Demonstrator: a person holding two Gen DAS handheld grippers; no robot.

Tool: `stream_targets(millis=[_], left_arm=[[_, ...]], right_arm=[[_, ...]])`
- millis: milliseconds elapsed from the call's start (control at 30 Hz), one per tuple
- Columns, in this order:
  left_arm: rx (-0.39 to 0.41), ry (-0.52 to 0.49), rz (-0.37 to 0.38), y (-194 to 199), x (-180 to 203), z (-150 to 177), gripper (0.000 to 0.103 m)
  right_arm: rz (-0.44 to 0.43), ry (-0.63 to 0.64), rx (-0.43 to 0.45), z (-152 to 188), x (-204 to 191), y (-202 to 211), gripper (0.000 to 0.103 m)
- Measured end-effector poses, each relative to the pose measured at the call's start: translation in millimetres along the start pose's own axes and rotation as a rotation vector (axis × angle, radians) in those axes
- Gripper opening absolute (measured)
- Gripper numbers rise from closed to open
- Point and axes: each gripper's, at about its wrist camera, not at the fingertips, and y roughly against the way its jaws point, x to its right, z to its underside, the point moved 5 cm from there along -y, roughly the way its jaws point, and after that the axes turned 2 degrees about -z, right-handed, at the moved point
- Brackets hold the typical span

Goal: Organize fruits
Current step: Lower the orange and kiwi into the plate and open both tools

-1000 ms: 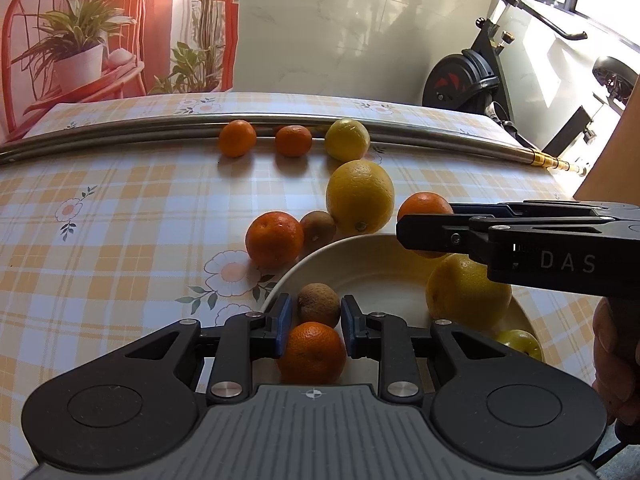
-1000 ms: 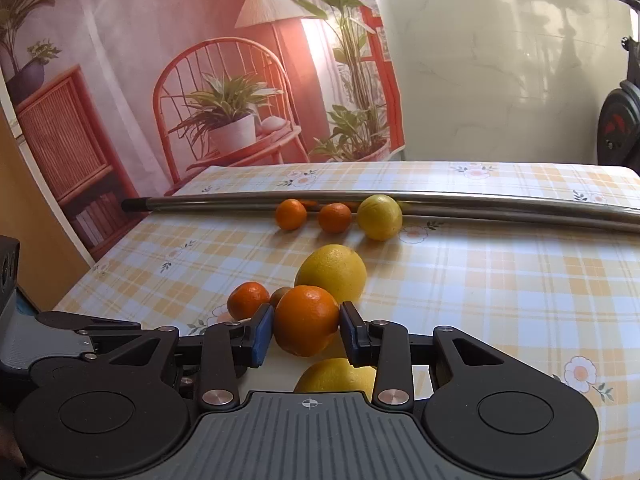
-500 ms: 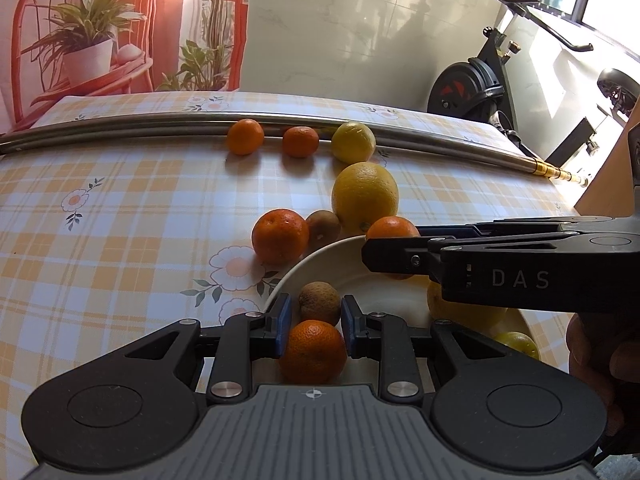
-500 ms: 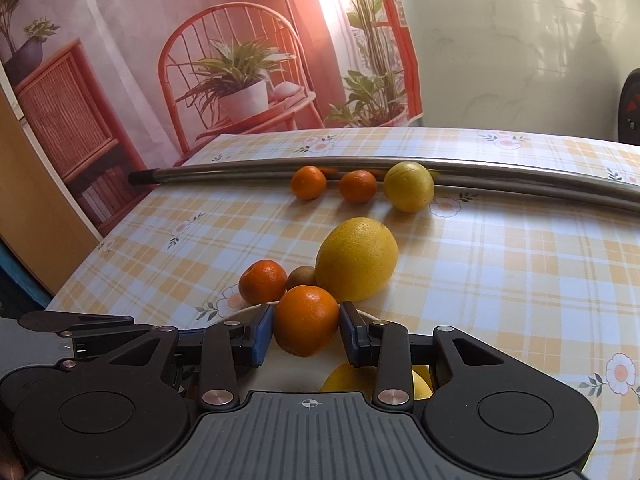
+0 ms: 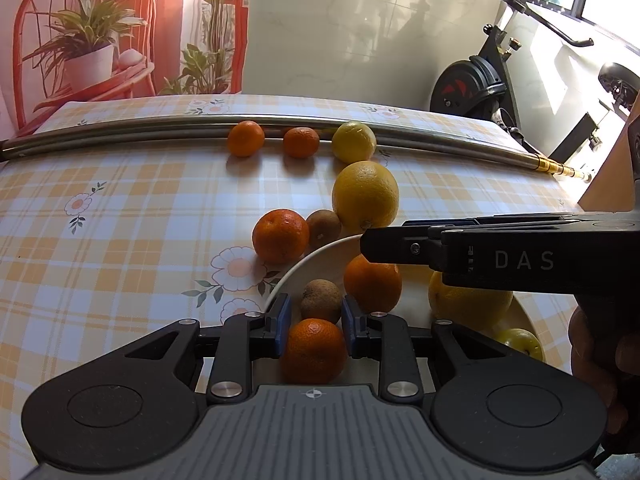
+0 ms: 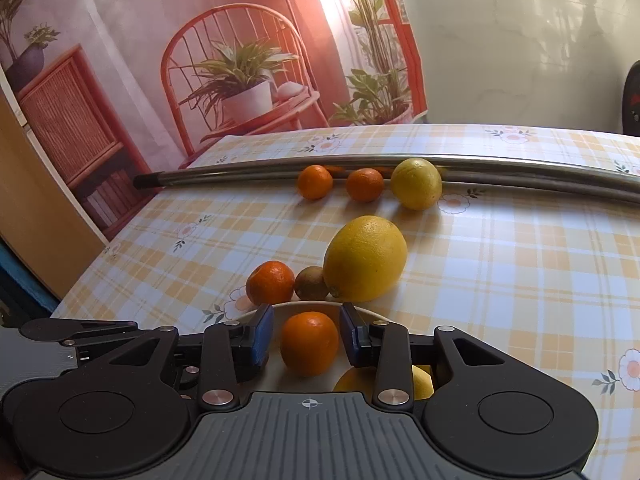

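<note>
My left gripper is shut on a tangerine, held over the near rim of the white bowl. In the bowl lie a brown kiwi, an orange, a big yellow citrus and a small yellow-green fruit. My right gripper is open above the bowl. The orange rests below it, with a gap at each pad. From the left wrist view, the right gripper reaches in from the right just over that orange.
Beside the bowl on the checked tablecloth sit a tangerine, a kiwi and a large yellow citrus. Two tangerines and a lemon lie against a metal rail. A person's hand is at the right.
The orange that sat pinched between my right gripper's pads now lies lower in the bowl, free of them. The right gripper has shifted left over the bowl. My left gripper has kept still.
</note>
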Motion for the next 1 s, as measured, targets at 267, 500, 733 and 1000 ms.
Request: stream_targets(millis=[267,500,733,1000], left_arm=[[0.005,0.016,-0.002,2.5,-1.9,1.5,0.029],[0.029,0.02,-0.006,8.1,0.0,3.9,0.029],[0.056,0.026,-0.008,16.4,3.6,8.0,0.029],[0.067,0.019,-0.015,20.7,7.8,10.4,0.029]], right_arm=[[0.037,-0.027,0.078,-1.9,7.2,18.4,0.033],[0.165,-0.043,0.229,9.8,30.9,51.2,0.036],[0.198,-0.083,0.27,24.6,45.0,63.3,0.036],[0.209,-0.033,0.26,33.4,34.1,63.6,0.036]])
